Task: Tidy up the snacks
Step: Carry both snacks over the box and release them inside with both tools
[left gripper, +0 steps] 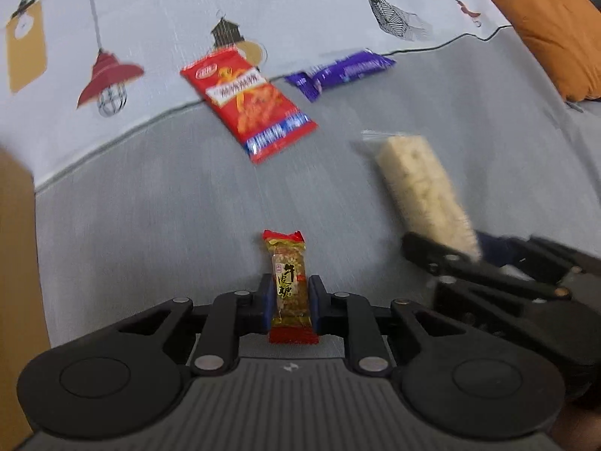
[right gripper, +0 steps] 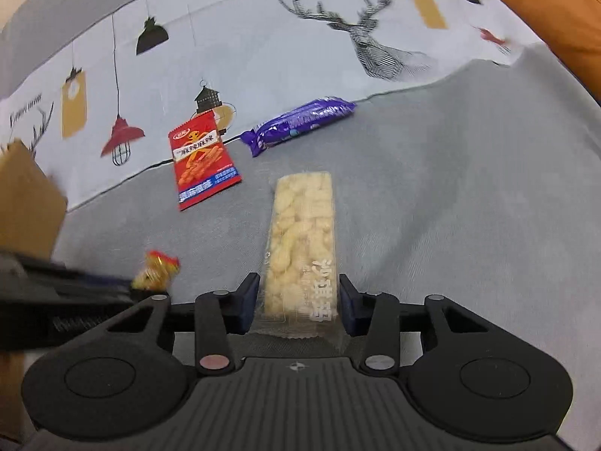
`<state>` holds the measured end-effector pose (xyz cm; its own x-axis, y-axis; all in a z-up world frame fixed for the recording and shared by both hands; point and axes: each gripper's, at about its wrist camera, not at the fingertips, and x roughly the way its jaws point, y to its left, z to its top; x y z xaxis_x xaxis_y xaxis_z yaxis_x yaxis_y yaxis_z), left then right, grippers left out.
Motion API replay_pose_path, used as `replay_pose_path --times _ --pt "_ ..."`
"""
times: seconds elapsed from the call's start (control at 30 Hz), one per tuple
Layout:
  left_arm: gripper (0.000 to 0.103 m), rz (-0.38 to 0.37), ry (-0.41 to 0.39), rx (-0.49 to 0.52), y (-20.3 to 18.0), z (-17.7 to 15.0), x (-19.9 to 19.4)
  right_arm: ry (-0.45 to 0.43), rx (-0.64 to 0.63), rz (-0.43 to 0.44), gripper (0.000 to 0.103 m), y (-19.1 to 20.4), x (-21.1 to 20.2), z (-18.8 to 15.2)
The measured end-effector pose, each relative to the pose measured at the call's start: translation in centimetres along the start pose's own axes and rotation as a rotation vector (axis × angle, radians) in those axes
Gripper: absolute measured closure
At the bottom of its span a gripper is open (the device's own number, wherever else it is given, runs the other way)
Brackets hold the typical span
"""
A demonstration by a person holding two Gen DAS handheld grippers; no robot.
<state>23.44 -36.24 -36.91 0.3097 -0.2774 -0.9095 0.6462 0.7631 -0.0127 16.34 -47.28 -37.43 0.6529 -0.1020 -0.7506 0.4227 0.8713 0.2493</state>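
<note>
My left gripper [left gripper: 289, 287] is shut on a small gold and red wrapped candy [left gripper: 286, 259], which stands upright between its blue pads above the grey cloth. In the right wrist view that candy [right gripper: 156, 268] shows blurred at the tip of the left gripper [right gripper: 129, 285]. My right gripper [right gripper: 300, 287] is shut on the near end of a long pale rice-cracker bar in clear wrap [right gripper: 302, 225]. The bar [left gripper: 417, 188] also shows in the left wrist view, sticking out of the right gripper [left gripper: 447, 255]. The two grippers are side by side, apart.
A red snack packet [left gripper: 248, 101] [right gripper: 201, 163] and a purple packet [left gripper: 342, 71] [right gripper: 300, 118] lie on the grey cloth by the edge of a printed sheet [right gripper: 263, 49]. A cardboard box [left gripper: 15, 244] [right gripper: 26, 203] stands at the left. An orange cushion [left gripper: 544, 26] [right gripper: 563, 18] lies far right.
</note>
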Motion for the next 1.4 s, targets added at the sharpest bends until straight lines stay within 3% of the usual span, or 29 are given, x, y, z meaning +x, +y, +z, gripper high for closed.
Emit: replay_pose_path --times 0.17,0.33,0.53,0.73,0.93,1.13,1.4 --pt "0.083 -0.015 -0.005 -0.030 0.2 -3.8 -3.2 0.008 0.060 0.043 0.061 0.8 -2.9 -0.9" --pt "0.083 -0.052 -0.040 -0.080 1.7 -6.8 -7.3 -0.065 0.095 0.053 0.062 1.1 -7.8 -0.9" --pt "0.083 -0.052 -0.128 -0.121 4.7 -7.8 -12.9 -0.074 0.173 0.140 0.063 2.8 -9.6 -1.4" --pt "0.083 -0.018 -0.265 -0.204 9.0 -8.7 -20.1 -0.157 0.128 0.195 0.064 6.8 -12.4 -0.4" --pt "0.083 0.006 -0.420 -0.257 12.6 -9.5 -26.9 -0.236 0.062 0.308 0.064 10.9 -16.7 0.7" --pt "0.083 0.073 -0.522 -0.240 14.7 -10.2 -31.1 -0.336 -0.115 0.411 0.064 17.3 -21.3 2.4" --pt "0.083 0.084 -0.597 -0.257 18.5 -11.8 -33.4 -0.363 -0.268 0.506 0.065 25.1 -23.6 2.9"
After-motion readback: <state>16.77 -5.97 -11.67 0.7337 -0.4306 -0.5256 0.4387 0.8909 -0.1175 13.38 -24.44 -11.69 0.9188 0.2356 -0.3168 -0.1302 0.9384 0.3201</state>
